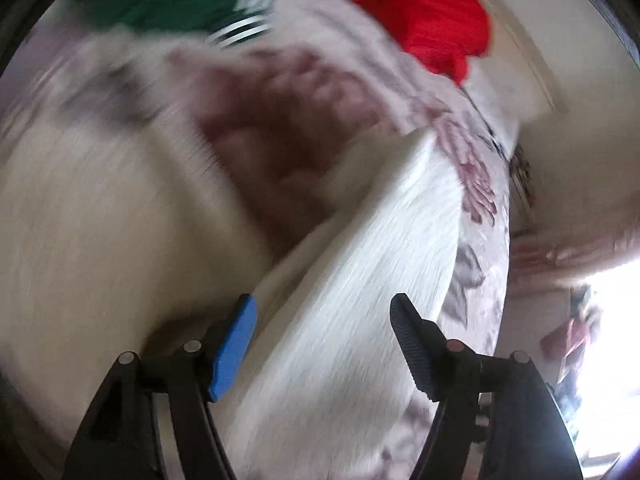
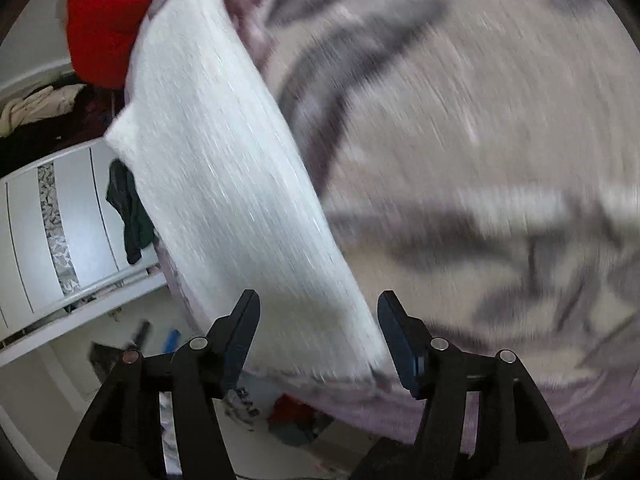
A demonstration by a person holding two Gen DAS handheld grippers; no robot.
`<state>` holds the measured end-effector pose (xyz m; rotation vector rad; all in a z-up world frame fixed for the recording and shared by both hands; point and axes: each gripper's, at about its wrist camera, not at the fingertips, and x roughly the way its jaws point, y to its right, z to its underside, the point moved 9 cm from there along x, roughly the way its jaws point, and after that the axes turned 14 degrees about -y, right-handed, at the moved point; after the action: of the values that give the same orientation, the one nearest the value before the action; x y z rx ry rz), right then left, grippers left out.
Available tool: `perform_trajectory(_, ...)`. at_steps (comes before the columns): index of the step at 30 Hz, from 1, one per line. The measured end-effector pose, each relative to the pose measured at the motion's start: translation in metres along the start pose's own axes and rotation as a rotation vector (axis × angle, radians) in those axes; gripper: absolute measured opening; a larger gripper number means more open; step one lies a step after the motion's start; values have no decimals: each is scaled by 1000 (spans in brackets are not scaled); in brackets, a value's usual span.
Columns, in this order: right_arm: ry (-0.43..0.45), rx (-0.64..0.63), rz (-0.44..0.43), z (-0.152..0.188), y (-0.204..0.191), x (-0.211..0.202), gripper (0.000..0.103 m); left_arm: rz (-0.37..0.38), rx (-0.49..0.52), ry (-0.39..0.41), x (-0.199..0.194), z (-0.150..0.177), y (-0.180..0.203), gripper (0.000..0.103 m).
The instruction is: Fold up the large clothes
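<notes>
A white knitted garment lies folded in a long strip on a floral bedspread. Both views are blurred by motion. My left gripper is open, its fingers apart just over the near end of the white garment, gripping nothing. In the right wrist view the same white garment runs from the far left down to my right gripper, which is open with its fingers either side of the garment's near corner.
A red garment and a green one with white stripes lie at the far side of the bed. The right wrist view shows the bed edge, a white wardrobe and clutter on the floor below left.
</notes>
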<state>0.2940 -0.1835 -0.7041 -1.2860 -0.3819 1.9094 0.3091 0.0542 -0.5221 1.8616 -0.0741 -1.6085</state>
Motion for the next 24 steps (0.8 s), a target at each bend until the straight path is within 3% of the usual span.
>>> perform_trajectory(4, 76, 2, 12, -52, -13, -15, 63, -87, 160, 0, 52, -88, 57, 64)
perform_trajectory(5, 98, 11, 22, -65, -12, -19, 63, -102, 194, 3, 64, -102, 67, 58)
perform_trajectory(6, 114, 20, 30, -72, -10, -19, 63, -124, 225, 6, 76, -113, 75, 17)
perform_trajectory(9, 154, 64, 19, -99, -14, -20, 63, -247, 273, -19, 116, -140, 71, 12)
perform_trajectory(11, 162, 94, -15, -102, -8, -15, 63, -322, 234, -110, 158, -154, 33, 13)
perform_trajectory(13, 165, 114, -20, -104, -2, -11, 63, -303, 198, -121, 168, -161, 14, 16)
perform_trajectory(18, 145, 128, -36, -85, 14, -18, 63, -228, 218, -89, 118, -146, 27, 17)
perform_trajectory(20, 119, 126, -43, -67, 20, -12, 63, -155, 204, -80, 85, -127, 31, 24)
perform_trajectory(21, 107, 127, -40, -63, 21, 8, 63, -123, 190, -76, 62, -110, 31, 34)
perform_trajectory(22, 92, 119, -41, -54, 17, 21, 63, -100, 186, -73, 50, -98, 32, 56)
perform_trajectory(23, 75, 112, -39, -45, 16, 23, 64, -81, 182, -65, 30, -78, 27, 69)
perform_trajectory(24, 49, 103, -35, -30, 14, 26, 72, -75, 177, -55, 22, -66, 26, 79)
